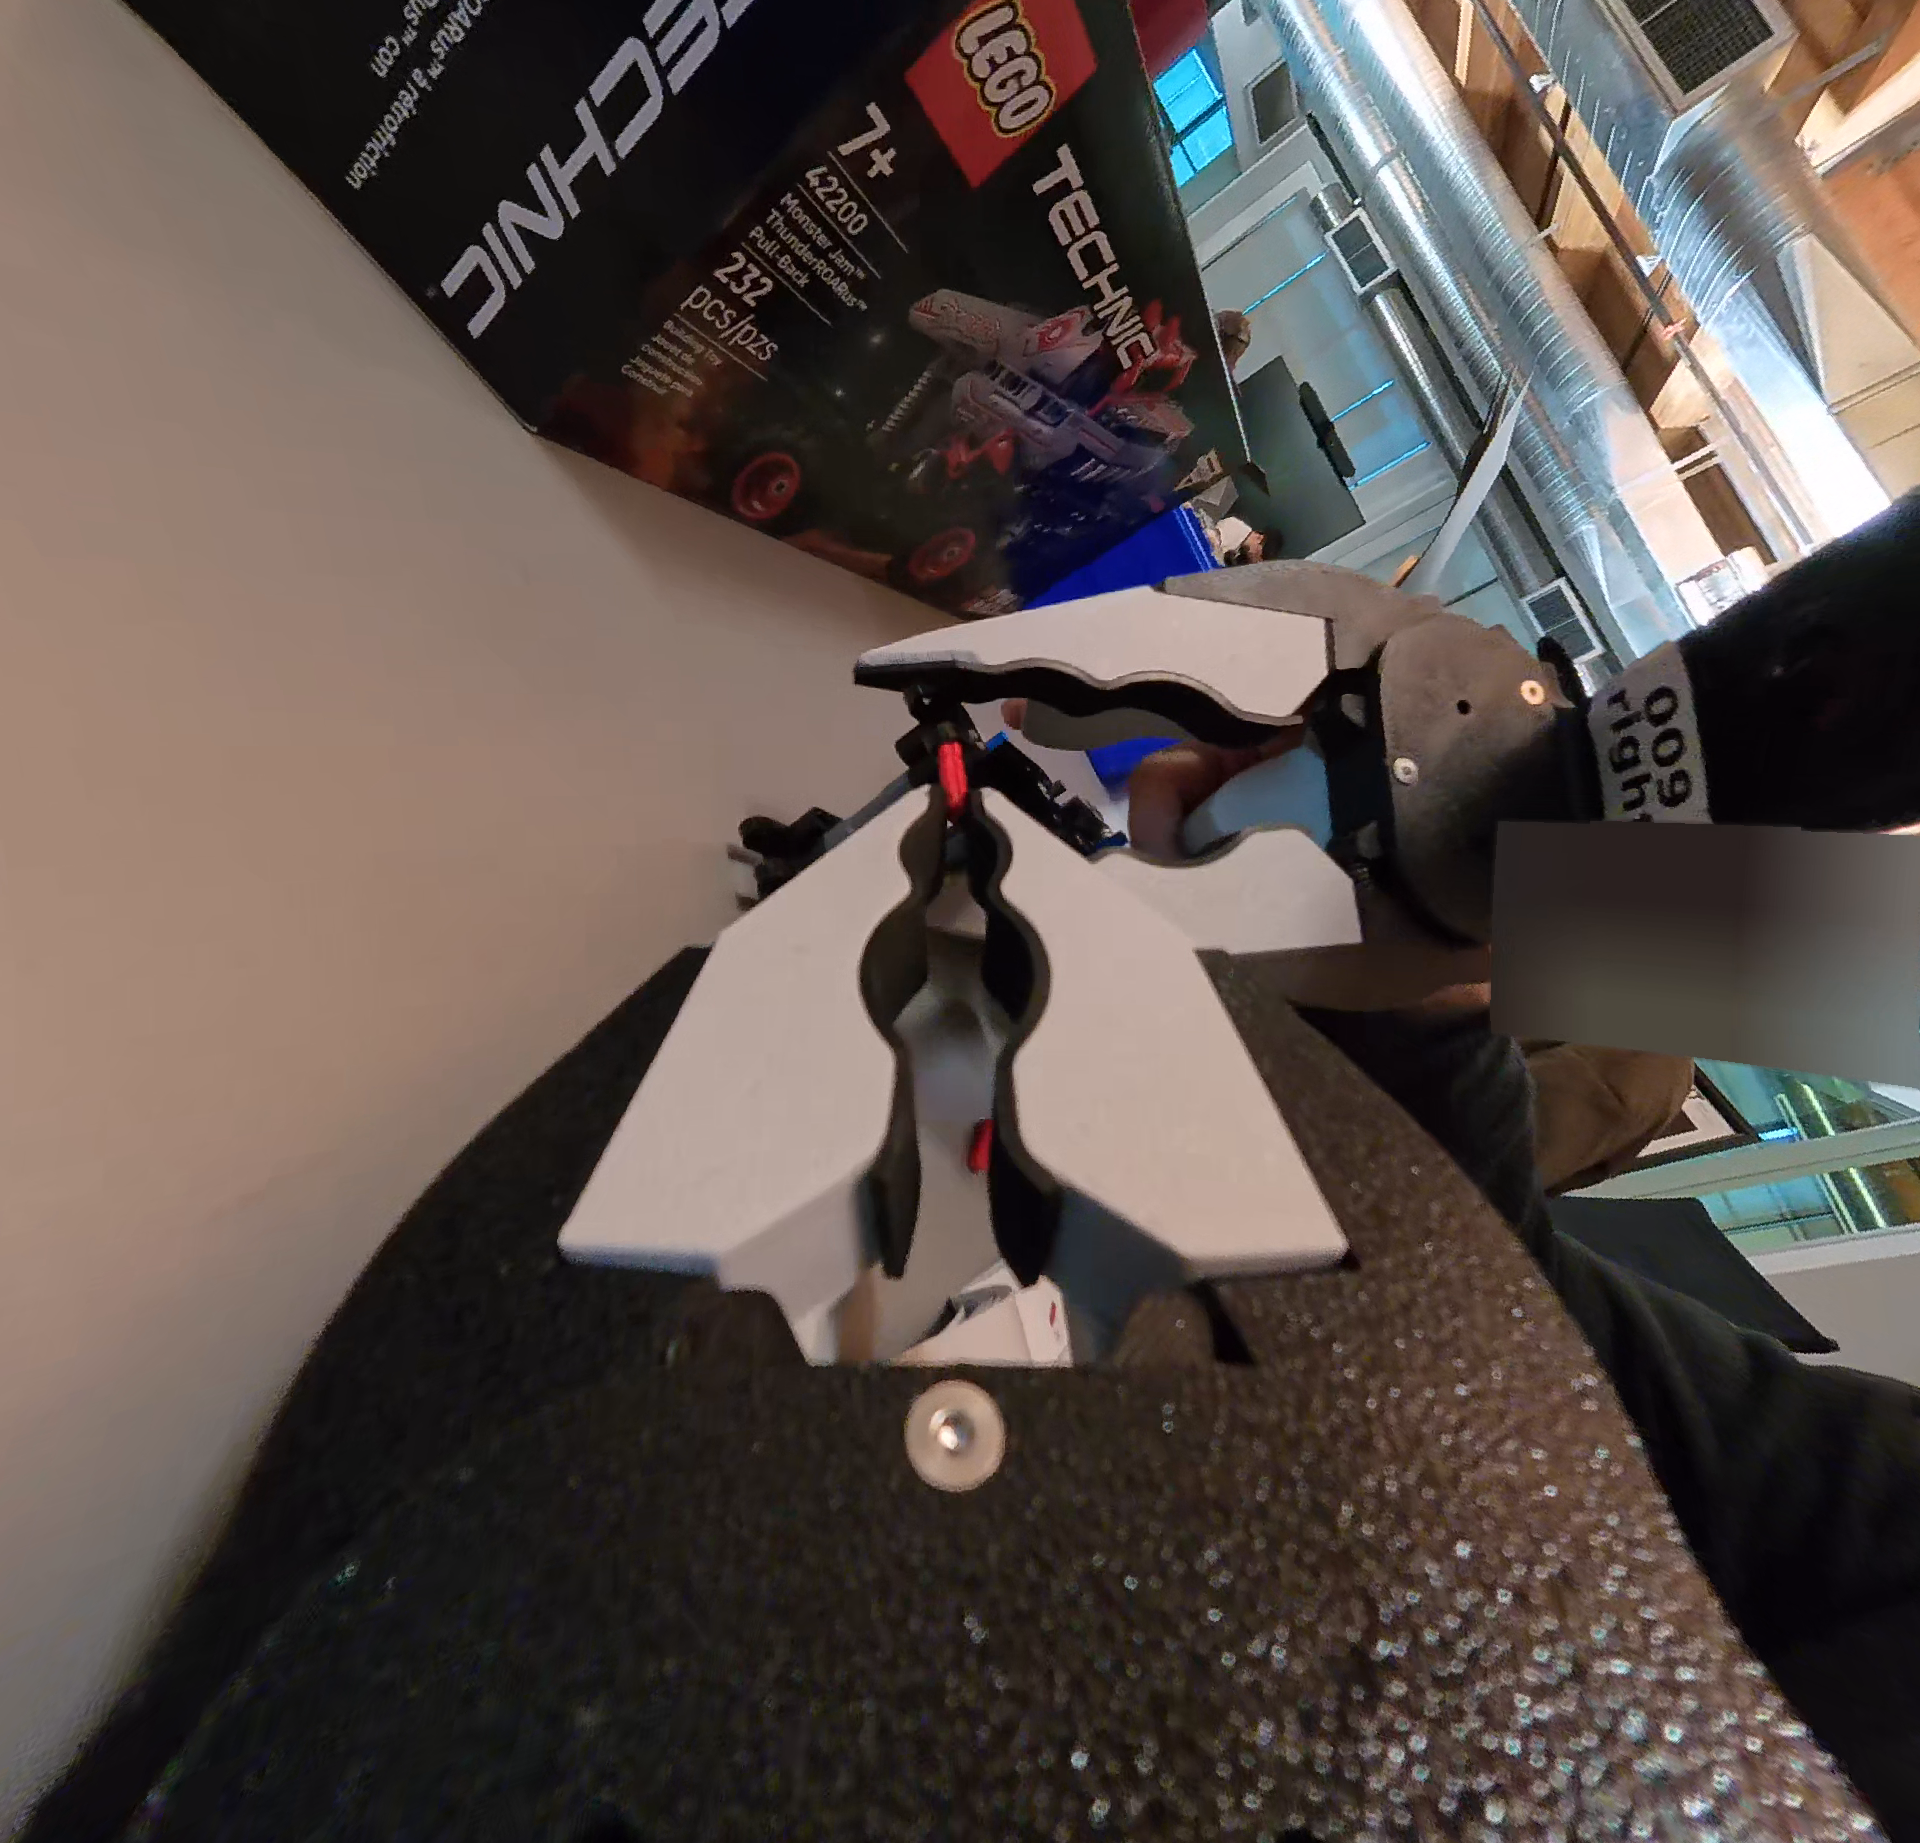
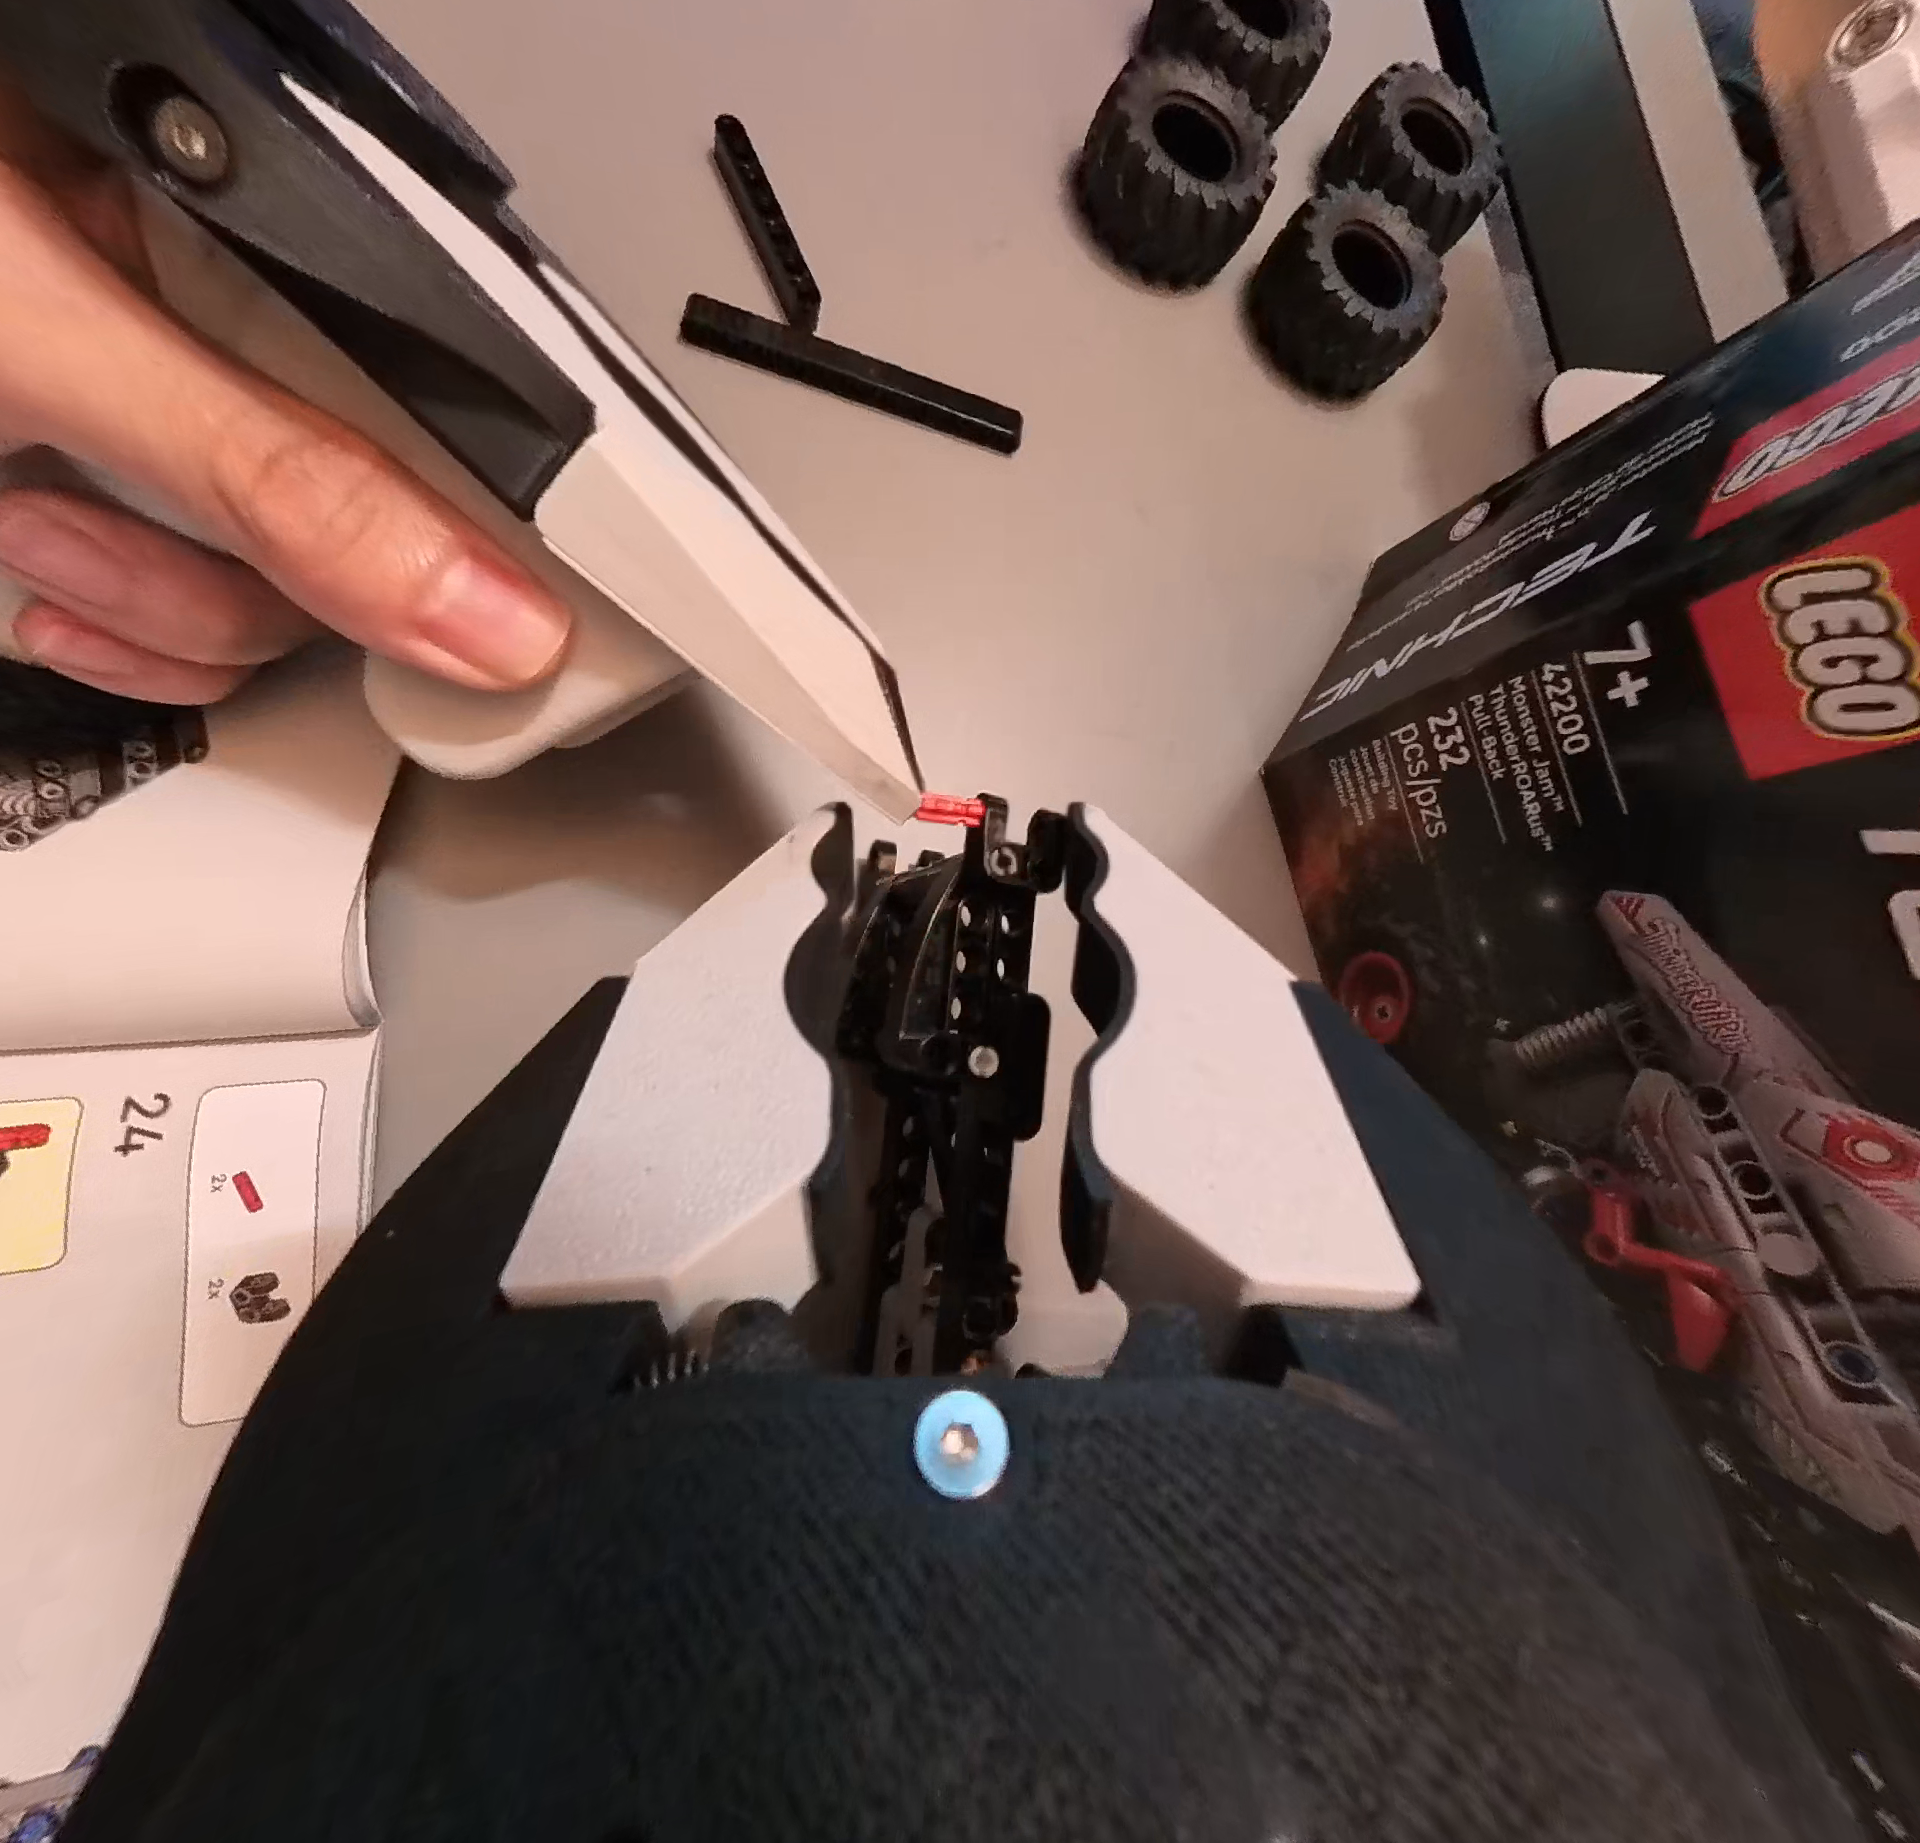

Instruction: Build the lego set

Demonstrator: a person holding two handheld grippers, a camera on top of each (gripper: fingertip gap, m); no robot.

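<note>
My right gripper (image 2: 956, 829) is shut on a black Lego assembly (image 2: 940, 1014) that stands upright between its white fingers. My left gripper (image 1: 951, 806) is shut on a small red pin (image 1: 948, 775). In the right wrist view the left gripper (image 2: 902, 791) comes in from the upper left. It holds the red pin (image 2: 951, 808) against the top of the assembly. In the left wrist view the right gripper (image 1: 977, 765) reaches in from the right, with the assembly (image 1: 1029, 791) in its jaws just beyond my left fingertips.
Several black tyres (image 2: 1278, 183) and two black beams (image 2: 847, 370) lie on the white table beyond the grippers. The Lego box (image 2: 1662, 754) stands at the right and also shows in the left wrist view (image 1: 727, 235). An open instruction booklet (image 2: 156, 1170) lies at the left. My two grippers' fingertips are within a few centimetres of each other.
</note>
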